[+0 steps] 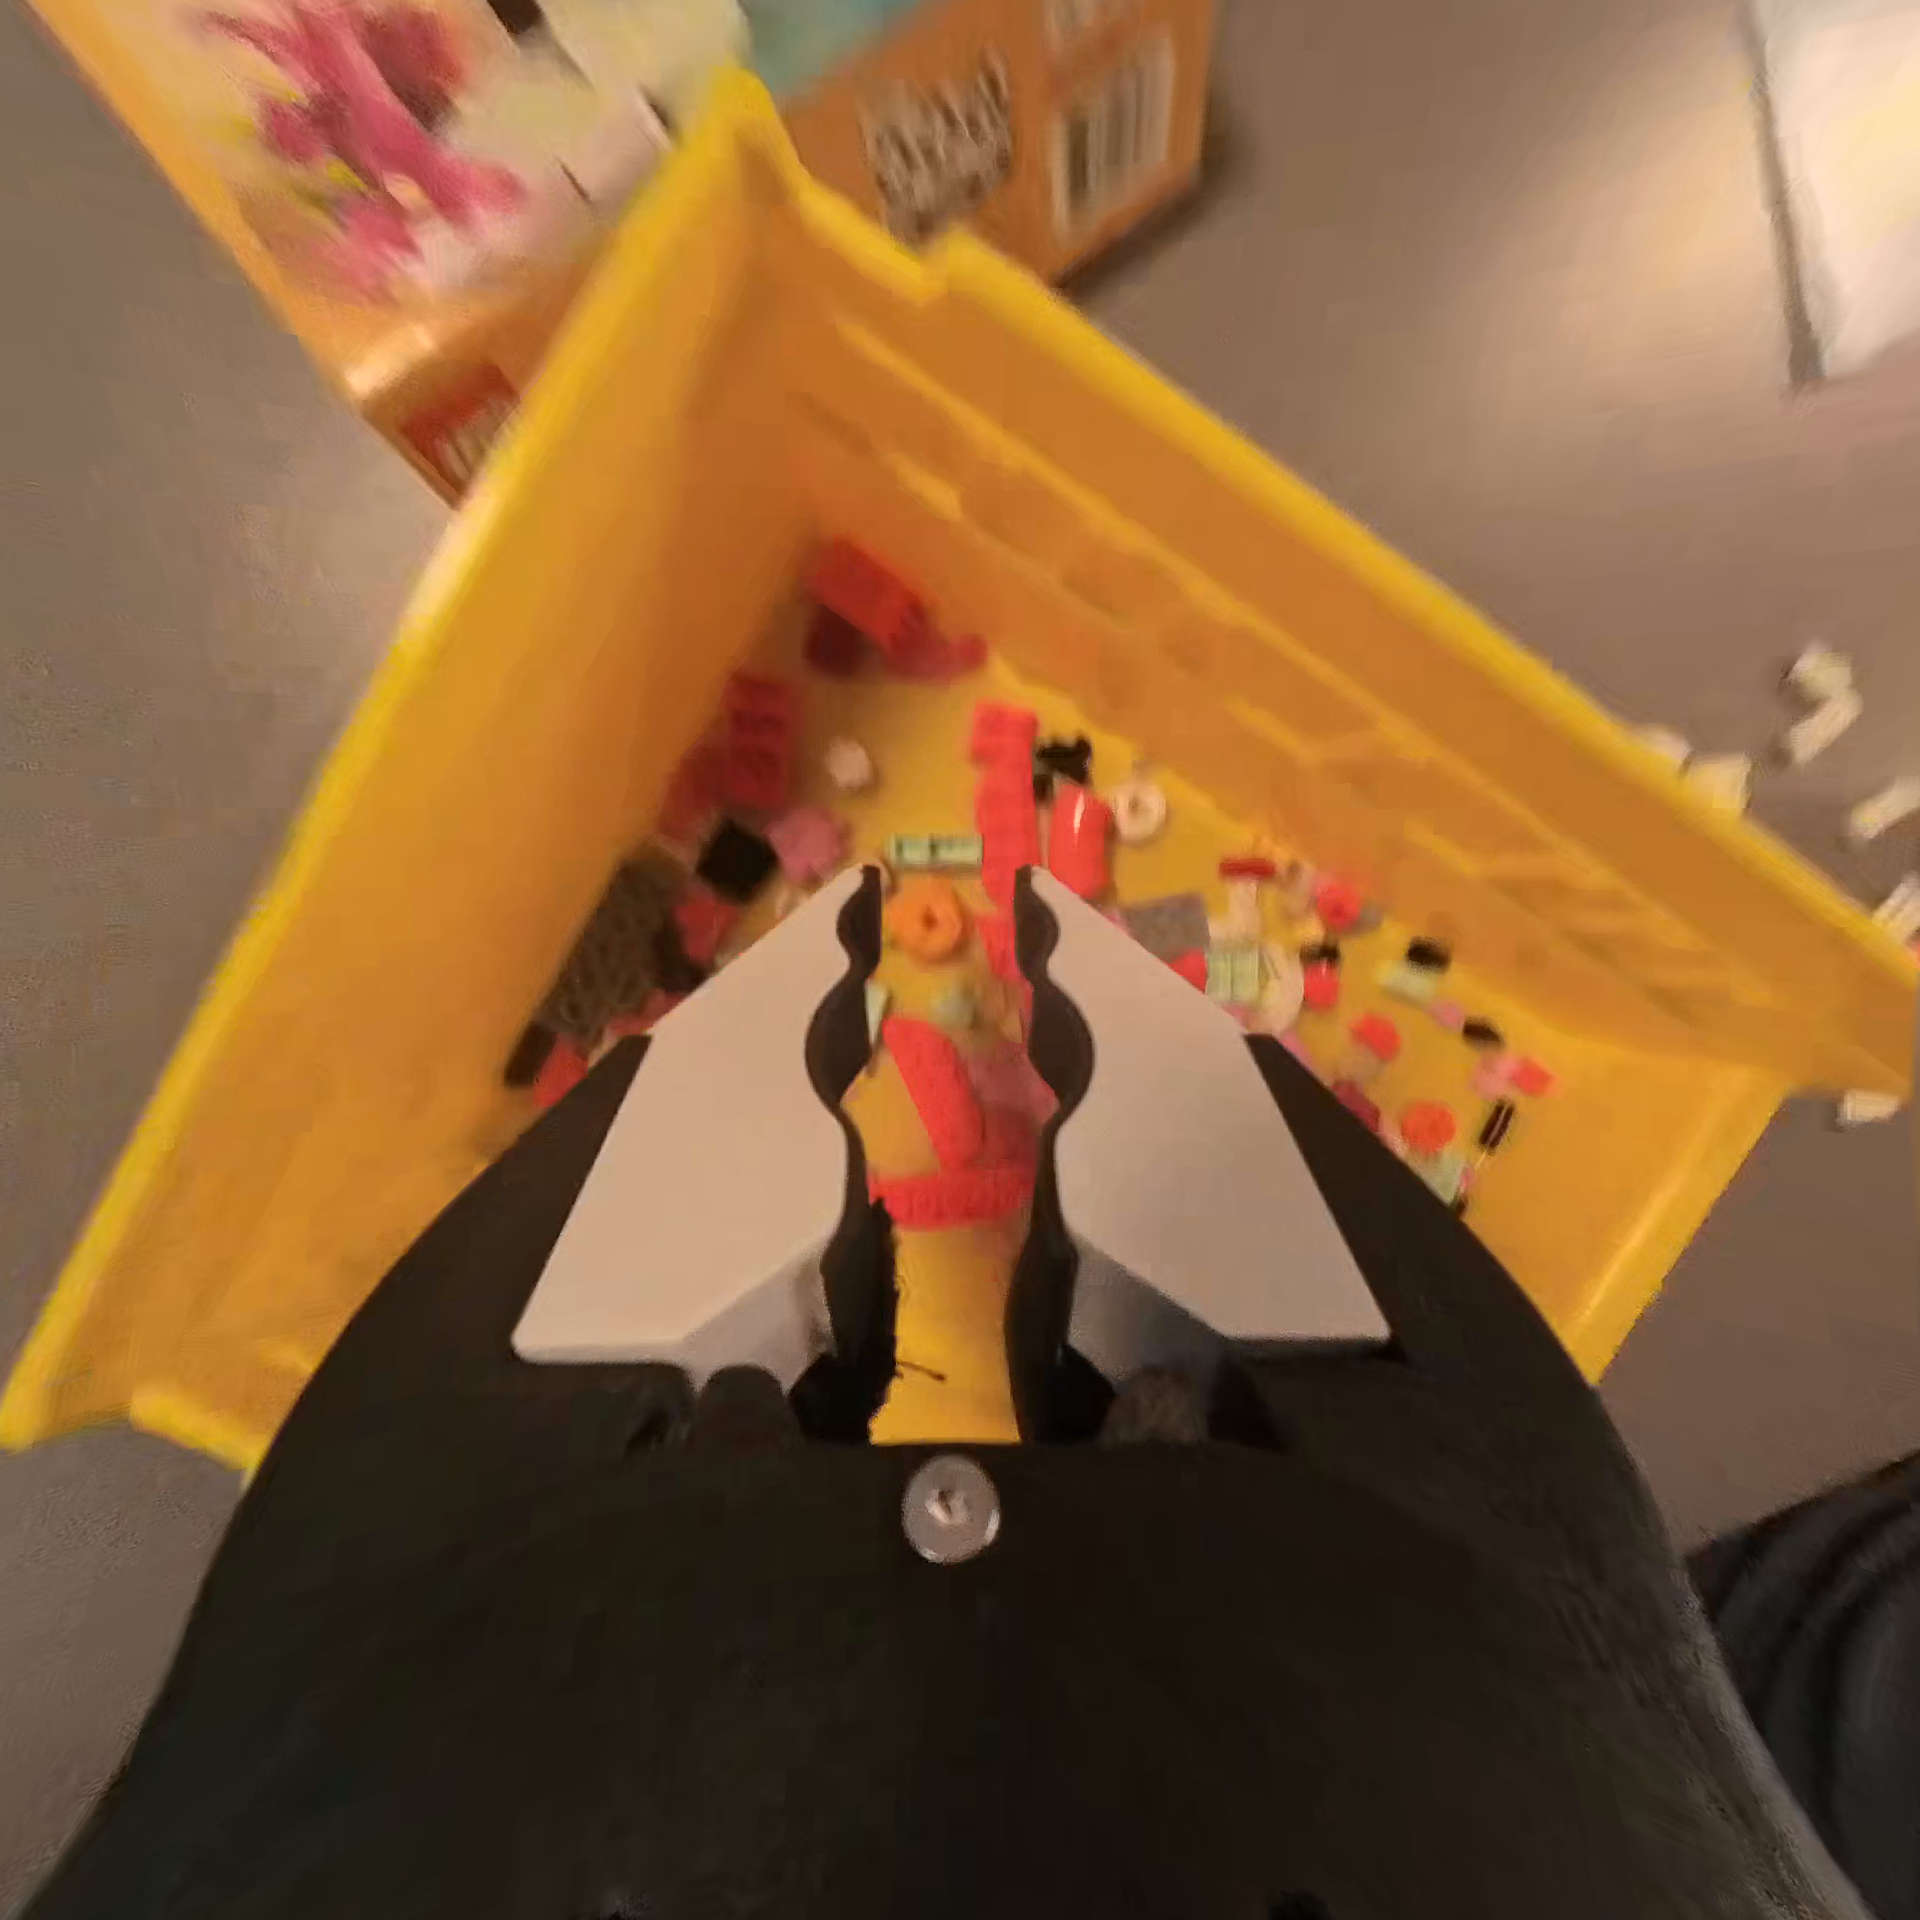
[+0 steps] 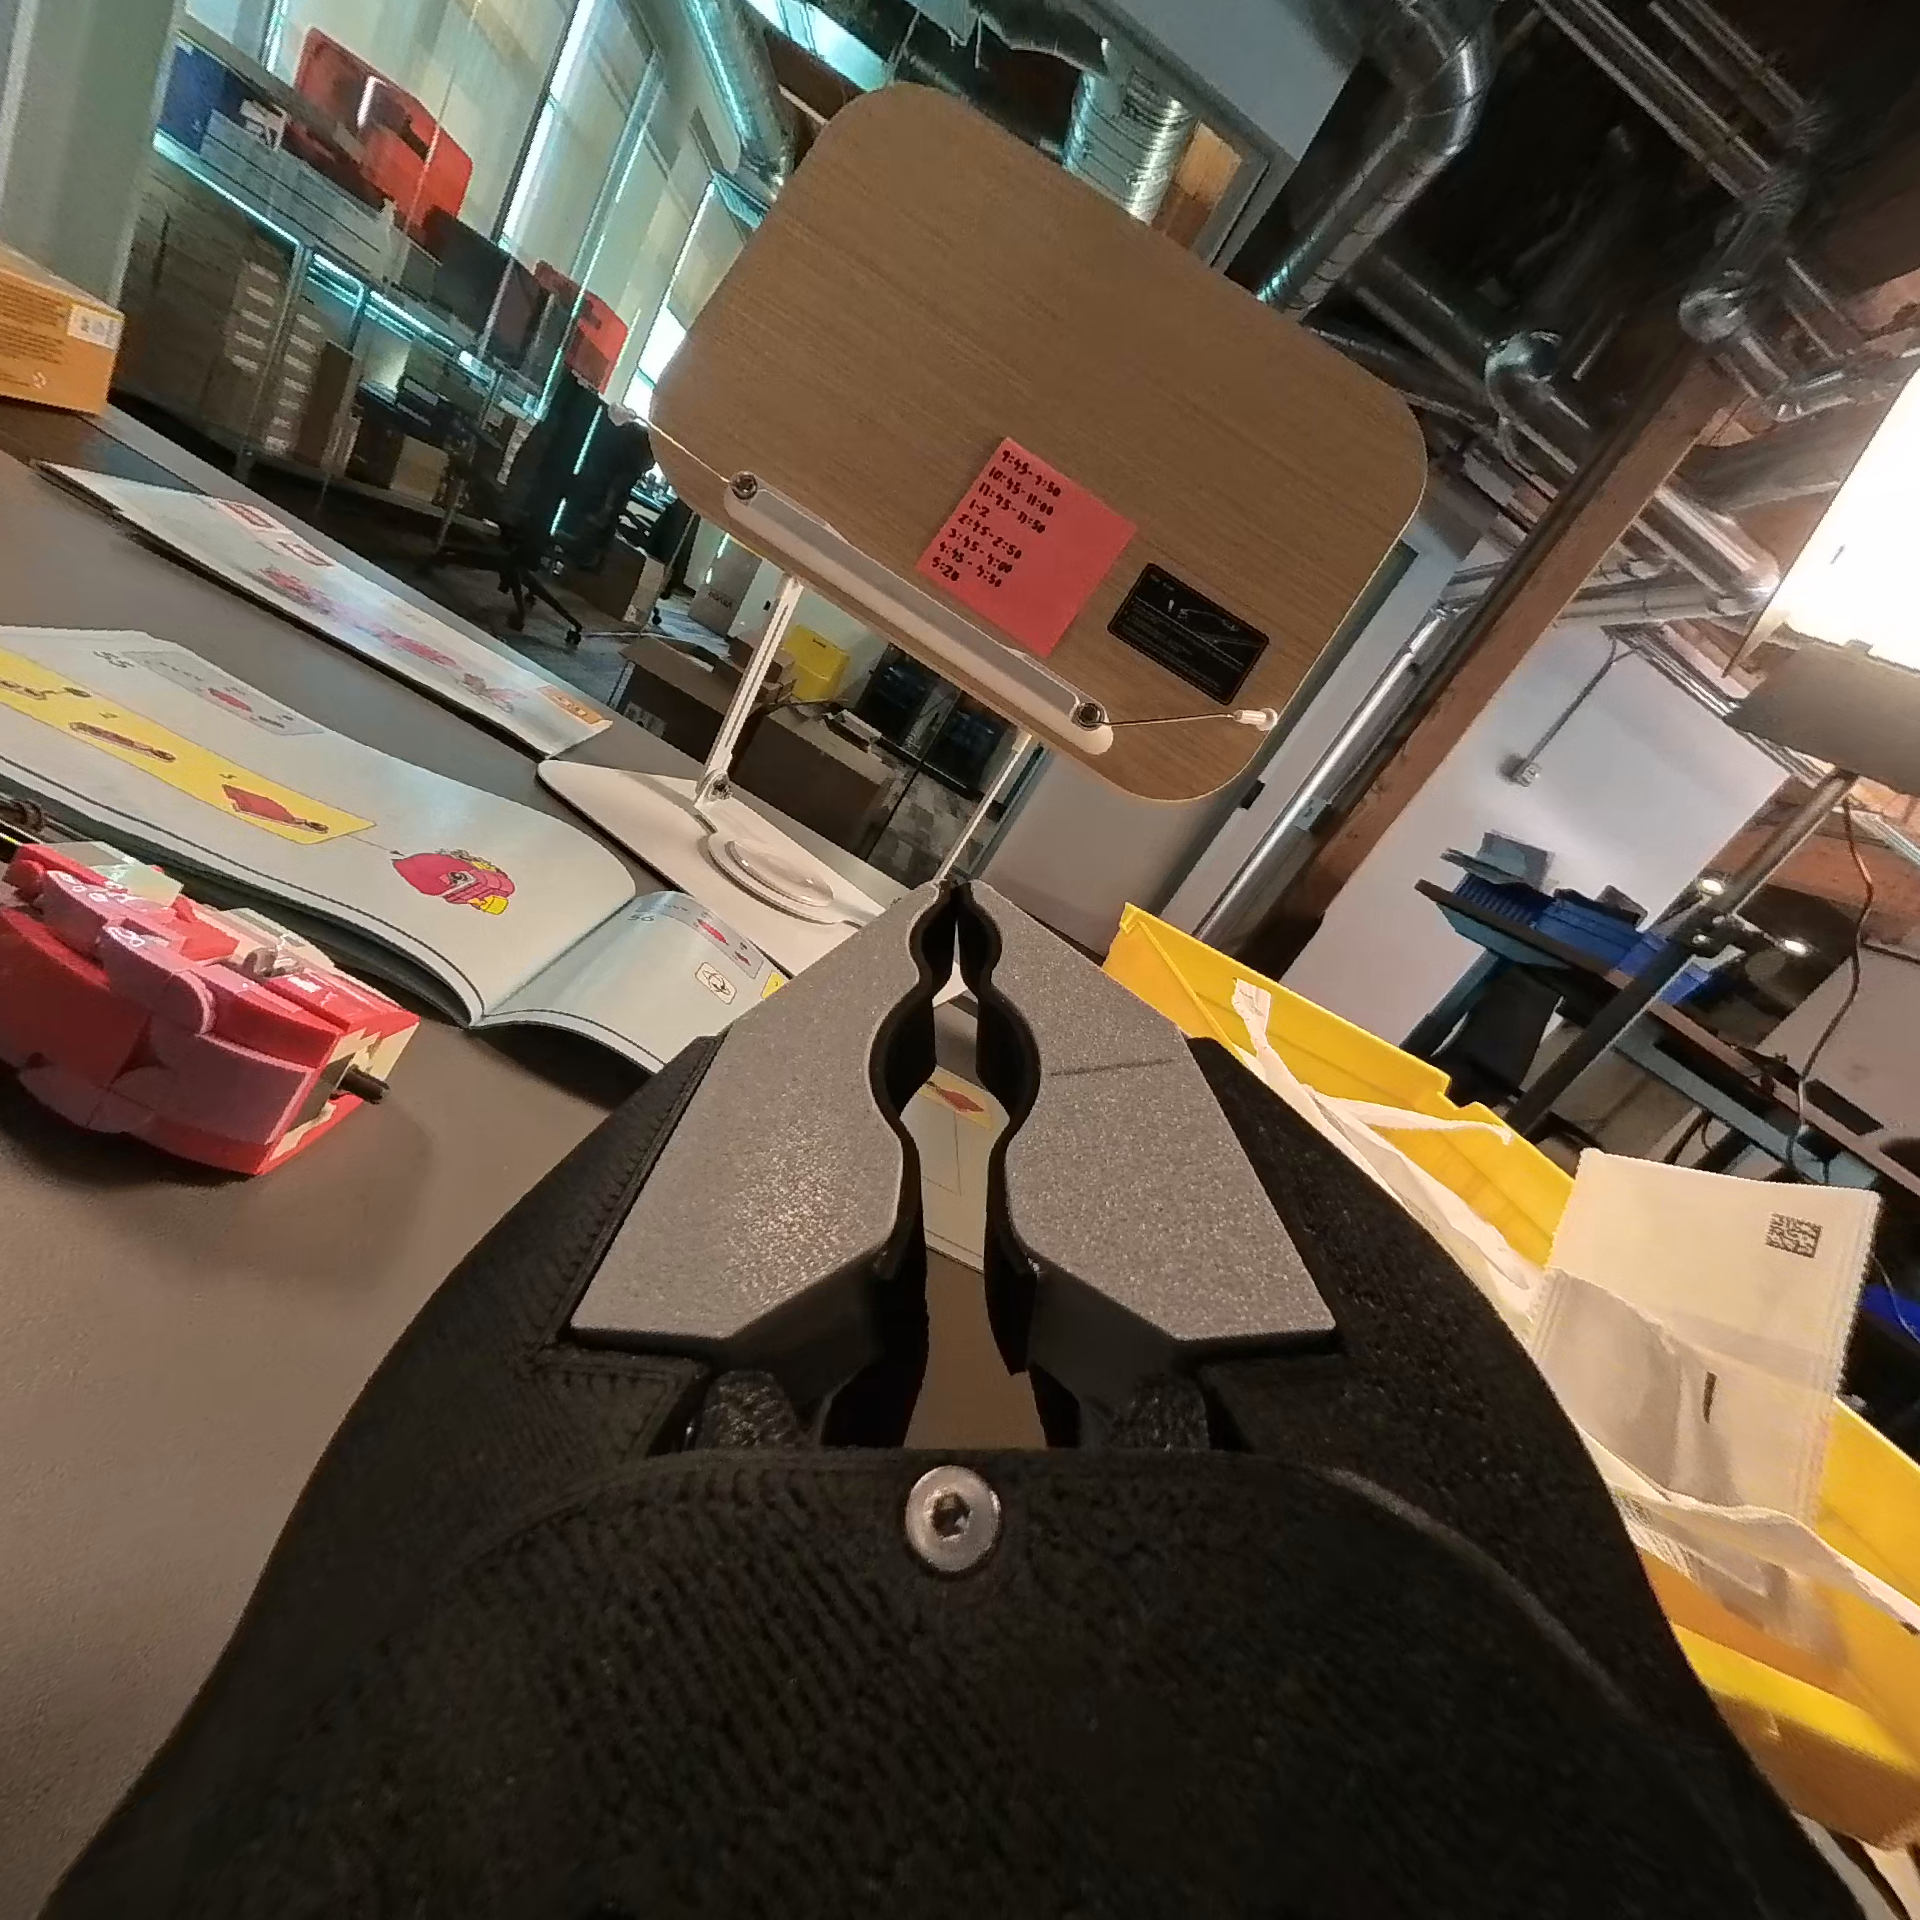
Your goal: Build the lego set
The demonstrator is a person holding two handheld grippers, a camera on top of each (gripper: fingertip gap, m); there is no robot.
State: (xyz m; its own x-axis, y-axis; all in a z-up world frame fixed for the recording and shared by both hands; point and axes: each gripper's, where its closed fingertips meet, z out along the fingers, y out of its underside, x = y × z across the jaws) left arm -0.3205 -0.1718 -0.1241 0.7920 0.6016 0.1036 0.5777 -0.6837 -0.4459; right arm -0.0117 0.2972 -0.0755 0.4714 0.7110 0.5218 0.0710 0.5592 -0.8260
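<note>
The left gripper (image 1: 948,883) hangs narrowly parted and holding nothing over a yellow bin (image 1: 436,935); an orange round piece (image 1: 928,925) lies below, between its fingertips. The right gripper (image 2: 956,896), closed with nothing between its pads, points over the bench (image 2: 208,1351), a red brick model (image 2: 166,1023) to its left.

Dark tabletop (image 2: 260,1299), bright windows (image 2: 582,208) — exposed ceiling ducts (image 2: 1382,156) overhead
</note>
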